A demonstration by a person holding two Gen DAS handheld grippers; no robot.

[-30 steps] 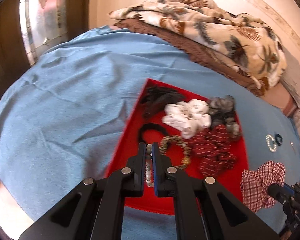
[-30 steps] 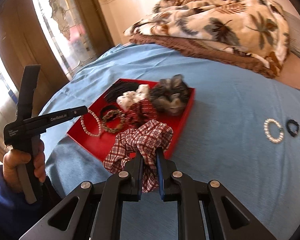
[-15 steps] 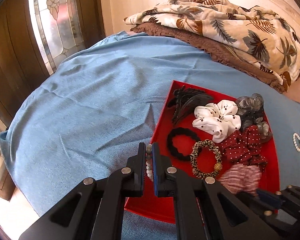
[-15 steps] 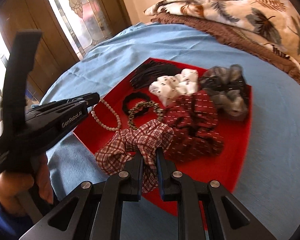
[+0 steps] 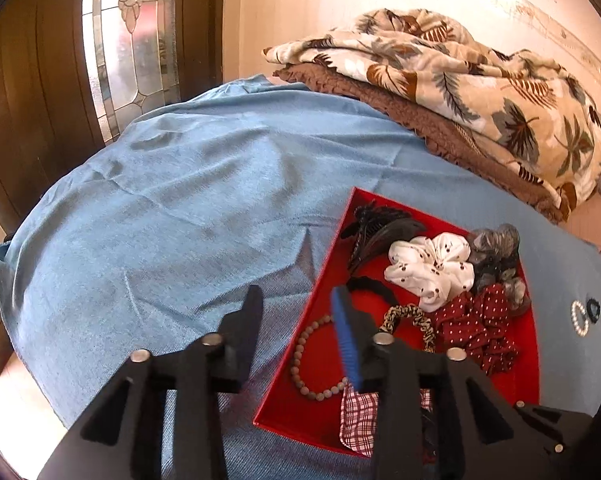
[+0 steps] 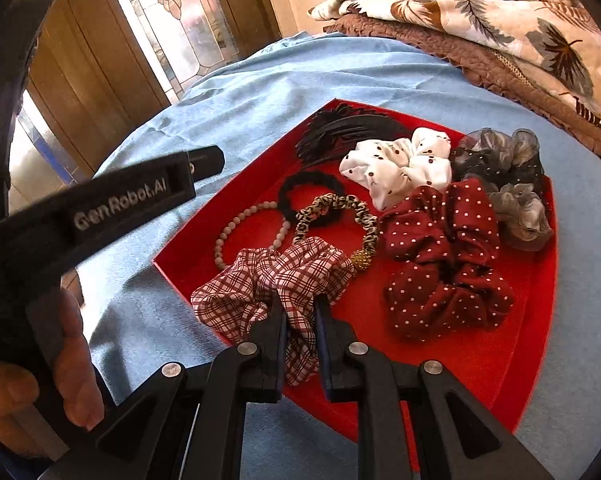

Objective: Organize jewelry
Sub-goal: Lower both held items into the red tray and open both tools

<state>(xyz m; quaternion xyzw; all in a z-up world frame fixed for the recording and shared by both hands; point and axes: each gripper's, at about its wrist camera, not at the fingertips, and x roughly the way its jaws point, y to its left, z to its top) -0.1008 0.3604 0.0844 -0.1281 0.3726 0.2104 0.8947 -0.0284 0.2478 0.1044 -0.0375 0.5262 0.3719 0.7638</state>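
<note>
Plaid scrunchie [image 6: 276,280] lay at the near edge of the red tray [image 6: 516,364], still pinched between the fingers of the right gripper [image 6: 300,312], clenched on its fabric. Bead bracelet [image 6: 236,228] sat on the tray floor just beyond it; the left gripper [image 5: 296,316] hung above that tray edge, its fingers having just been opening, nothing between them, bracelet released. Step in hand, judged: dropping the scrunchie in the tray. To do it well, lower until the fabric rests fully inside the rim, then spread the fingers and lift straight off so the cloth does not drag over the bracelet or the leopard hair tie [image 6: 340,208] it touches. Red dotted scrunchie [image 6: 440,256], white scrunchie [image 6: 396,164], grey scrunchie [image 6: 508,176] and black claw clip [image 6: 340,128] filled the far half. Only the left view showed a pearl bracelet [image 5: 579,317] and a small dark ring [image 5: 593,309] out on the blue bedspread [image 5: 180,208], well apart from the tray. Only the right view showed the person's hand [image 6: 32,392] on the left handle.
</note>
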